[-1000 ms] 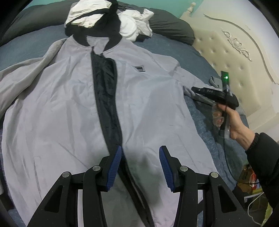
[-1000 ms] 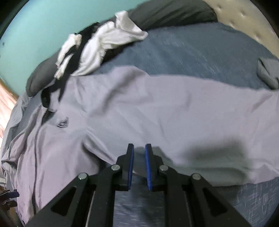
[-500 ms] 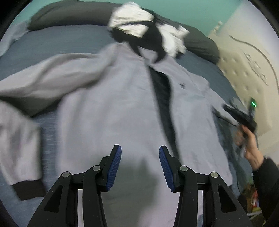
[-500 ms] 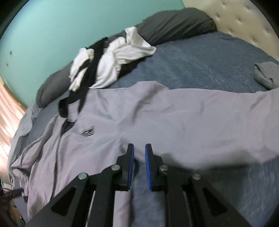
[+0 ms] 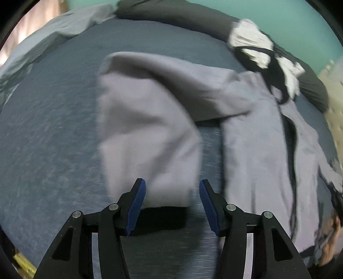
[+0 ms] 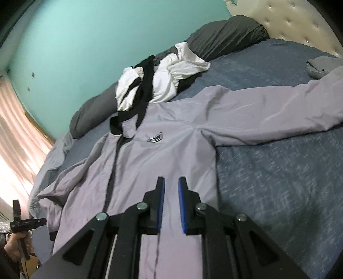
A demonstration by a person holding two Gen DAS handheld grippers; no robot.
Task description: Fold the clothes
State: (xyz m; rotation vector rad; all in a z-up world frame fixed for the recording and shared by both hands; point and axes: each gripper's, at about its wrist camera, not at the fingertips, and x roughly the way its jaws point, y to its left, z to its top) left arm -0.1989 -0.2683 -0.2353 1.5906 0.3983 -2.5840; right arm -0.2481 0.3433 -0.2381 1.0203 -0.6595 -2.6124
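A light grey jacket [image 6: 171, 154] with a black zip line and black collar lies face up and spread out on the blue bed [image 6: 278, 182]. Its right sleeve [image 6: 268, 115] stretches out to the side. In the left wrist view the other sleeve [image 5: 145, 133] is bent back on itself, and its black cuff [image 5: 163, 216] lies between the fingers of my left gripper [image 5: 171, 184], which is open and holds nothing. My right gripper [image 6: 172, 179] hovers over the jacket's lower front, shut to a thin gap with nothing in it.
White and black clothes [image 6: 167, 81] are heaped above the collar against dark grey pillows [image 6: 225, 40]. A small grey folded item [image 6: 321, 66] lies by the padded headboard [image 6: 289, 19]. A hand [image 6: 16, 246] at the bed's edge holds the other gripper.
My left gripper swung left from the jacket's zip to the bent sleeve and its cuff. My right gripper drew back from the right sleeve to above the jacket's lower front.
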